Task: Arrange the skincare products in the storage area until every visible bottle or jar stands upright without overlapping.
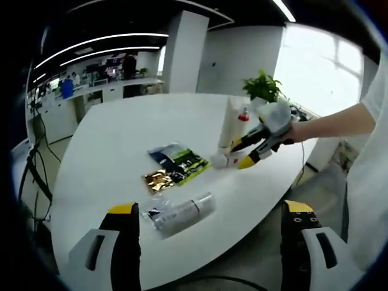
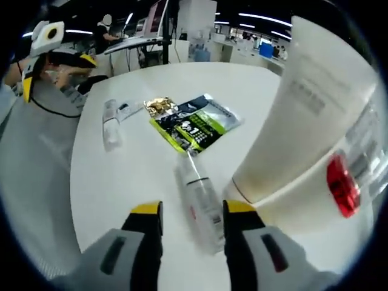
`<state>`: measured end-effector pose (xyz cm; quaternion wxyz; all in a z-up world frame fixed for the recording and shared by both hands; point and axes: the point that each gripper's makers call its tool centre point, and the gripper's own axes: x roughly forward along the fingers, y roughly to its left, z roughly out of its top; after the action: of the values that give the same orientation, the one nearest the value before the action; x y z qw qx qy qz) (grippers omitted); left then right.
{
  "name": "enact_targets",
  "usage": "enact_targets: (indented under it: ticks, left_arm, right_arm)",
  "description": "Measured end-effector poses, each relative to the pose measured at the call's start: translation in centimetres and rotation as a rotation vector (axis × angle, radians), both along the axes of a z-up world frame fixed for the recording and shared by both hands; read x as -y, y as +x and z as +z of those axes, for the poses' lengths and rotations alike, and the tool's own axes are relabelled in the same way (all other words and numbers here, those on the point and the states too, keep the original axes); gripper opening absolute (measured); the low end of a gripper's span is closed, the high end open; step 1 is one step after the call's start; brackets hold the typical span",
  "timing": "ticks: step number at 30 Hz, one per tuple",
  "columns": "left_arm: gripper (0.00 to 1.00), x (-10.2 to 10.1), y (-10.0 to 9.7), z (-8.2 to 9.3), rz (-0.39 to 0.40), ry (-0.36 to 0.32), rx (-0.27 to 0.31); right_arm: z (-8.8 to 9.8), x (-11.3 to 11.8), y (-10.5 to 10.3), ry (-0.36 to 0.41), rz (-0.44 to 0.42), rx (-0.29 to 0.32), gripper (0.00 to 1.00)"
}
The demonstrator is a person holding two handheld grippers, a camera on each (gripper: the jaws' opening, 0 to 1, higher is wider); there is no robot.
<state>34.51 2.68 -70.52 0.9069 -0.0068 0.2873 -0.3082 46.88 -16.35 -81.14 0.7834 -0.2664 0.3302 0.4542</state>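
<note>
My left gripper (image 1: 211,209) hangs open above the near edge of the white table (image 1: 115,151). A clear bottle (image 1: 182,213) lies on its side just ahead of the left jaw. Farther back a tall white tube (image 1: 232,124) stands upright. My right gripper (image 1: 245,154) is low at its base. In the right gripper view the right gripper (image 2: 193,209) is open, its jaws straddling a small pale bottle (image 2: 200,203) that lies flat, with a gap on the left side. The white tube (image 2: 303,109) rises close on the right, next to a white container with a red mark (image 2: 342,182).
Flat sachets (image 1: 176,163), green, dark and gold, lie mid-table (image 2: 194,121). The clear bottle (image 2: 110,121) lies left of them, near the left gripper (image 2: 57,73). A potted plant (image 1: 262,88) stands behind the tube. A person's arm (image 1: 333,124) reaches in from the right.
</note>
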Motion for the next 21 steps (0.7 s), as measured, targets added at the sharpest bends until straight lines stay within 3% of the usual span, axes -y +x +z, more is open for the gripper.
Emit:
enact_targets:
  ticks: [8, 16, 21]
  left_arm:
    - [0.94, 0.1, 0.0, -0.1, -0.004, 0.003, -0.006]
    - [0.94, 0.2, -0.1, -0.3, -0.011, 0.002, -0.012]
    - [0.94, 0.2, -0.1, -0.3, -0.015, 0.0, -0.013]
  right_arm:
    - [-1.1, 0.1, -0.3, -0.069, 0.036, 0.007, 0.23]
    - [-1.3, -0.3, -0.2, -0.071, 0.041, 0.004, 0.21]
    - [-1.5, -0.1, -0.1, -0.071, 0.005, -0.039, 0.2]
